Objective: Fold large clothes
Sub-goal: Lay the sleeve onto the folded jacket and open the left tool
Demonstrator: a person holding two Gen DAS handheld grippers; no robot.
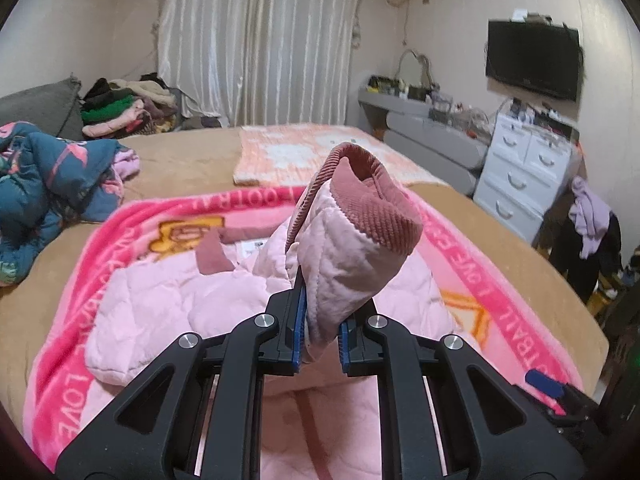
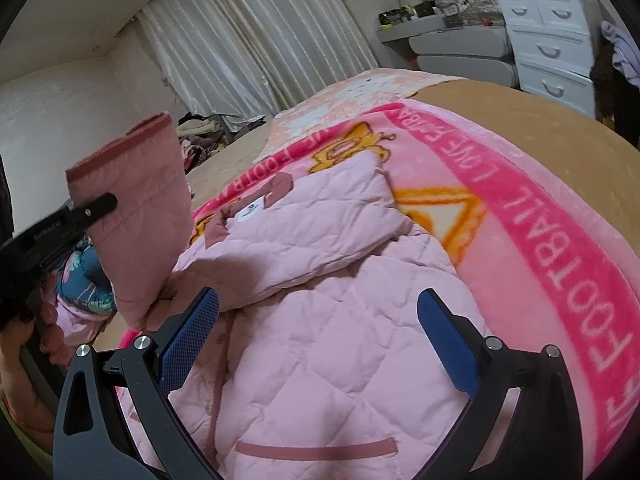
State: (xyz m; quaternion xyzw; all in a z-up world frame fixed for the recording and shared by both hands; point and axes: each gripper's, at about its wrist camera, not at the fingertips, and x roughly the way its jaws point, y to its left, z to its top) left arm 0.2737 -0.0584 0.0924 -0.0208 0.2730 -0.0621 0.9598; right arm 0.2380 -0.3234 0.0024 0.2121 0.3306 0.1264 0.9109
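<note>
Landmark: the pink quilted jacket (image 2: 320, 320), lying spread on a pink blanket (image 1: 492, 300) on the bed (image 1: 184, 160).
Far left of the jacket: a crumpled teal floral quilt (image 1: 44, 184) on the bed, with a heap of clothes (image 1: 120, 108) behind it by the curtain (image 1: 256, 40).
Left gripper (image 1: 320, 336): jaws closed tight on the jacket's sleeve (image 1: 344, 248), blue pads pinching the fabric low down; it holds nothing else.
Sleeve: lifted off the jacket's body and standing up, its darker ribbed cuff (image 1: 372, 200) uppermost; in the right wrist view it hangs left of the jacket's collar, one black finger (image 2: 96, 206) across it.
Jacket body: flat on the blanket, white neck label (image 2: 250, 210) showing, the other sleeve folded across the chest.
Right gripper (image 2: 318, 328): jaws spread wide, just over the jacket's front; blue pads (image 2: 448, 344) hold nothing, and whether they touch the fabric cannot be told.
Right of the jacket: bare tan bedspread, then a white drawer unit (image 1: 524, 168) beyond the bed.
</note>
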